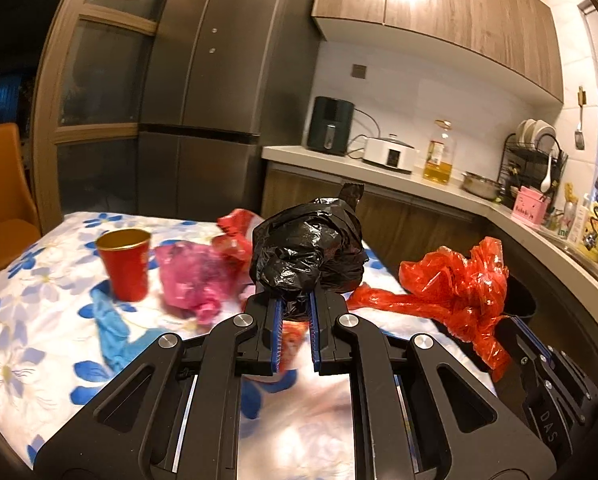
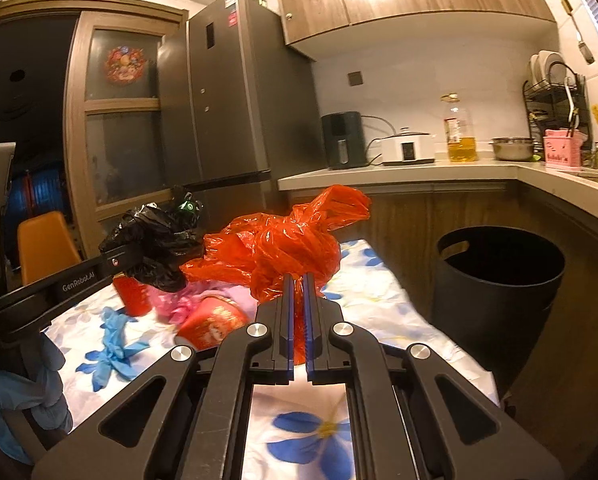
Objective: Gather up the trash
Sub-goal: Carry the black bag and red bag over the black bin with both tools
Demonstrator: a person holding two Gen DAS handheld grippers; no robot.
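Note:
My left gripper [image 1: 295,308] is shut on a crumpled black plastic bag [image 1: 307,252], held above the flowered table. My right gripper [image 2: 297,280] is shut on a crumpled red plastic bag [image 2: 295,240], also lifted off the cloth. In the left wrist view the red bag [image 1: 459,284] hangs at the right. In the right wrist view the black bag [image 2: 159,240] hangs at the left. A black trash bin [image 2: 495,280] stands on the floor right of the table. On the cloth lie a red cup [image 1: 125,264], a pink bag [image 1: 195,280] and a blue glove [image 1: 111,328].
The table [image 1: 39,280] wears a white cloth with blue flowers. A tipped red cup [image 2: 215,320] lies near its middle. An orange chair [image 1: 3,192] stands at the left. The fridge [image 1: 219,80] and the counter [image 1: 379,168] with appliances sit behind. A gloved hand [image 2: 15,396] holds the left gripper.

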